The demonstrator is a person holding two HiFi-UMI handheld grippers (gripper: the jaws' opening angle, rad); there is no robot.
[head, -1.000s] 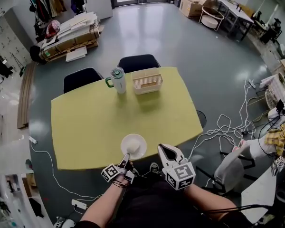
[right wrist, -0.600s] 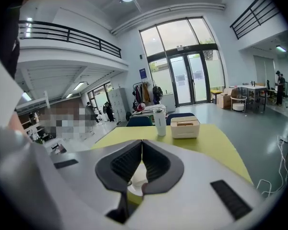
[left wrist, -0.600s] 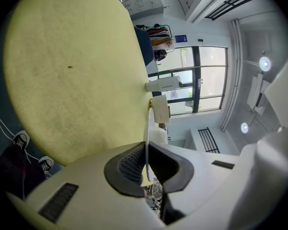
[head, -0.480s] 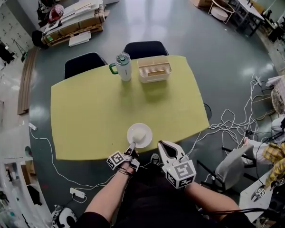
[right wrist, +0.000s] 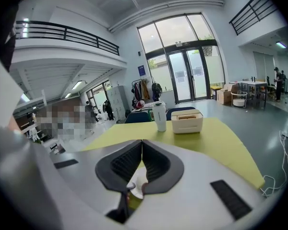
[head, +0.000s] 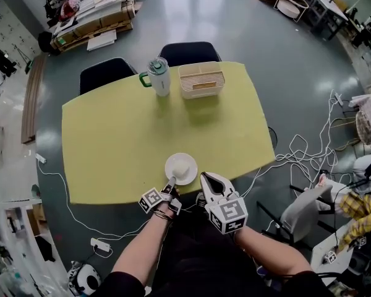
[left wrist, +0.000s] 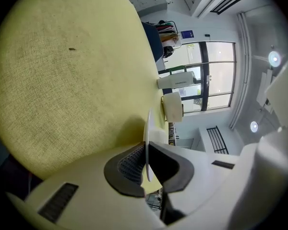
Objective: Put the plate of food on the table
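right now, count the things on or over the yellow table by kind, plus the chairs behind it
plate: 1
tumbler: 1
white basket: 1
dark chairs: 2
total: 5

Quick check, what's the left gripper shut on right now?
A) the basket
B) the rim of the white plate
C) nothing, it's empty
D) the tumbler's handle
B: the left gripper view shows the thin rim of the white plate pinched between the jaws of the left gripper, while the tumbler and basket stand at the far side of the table.
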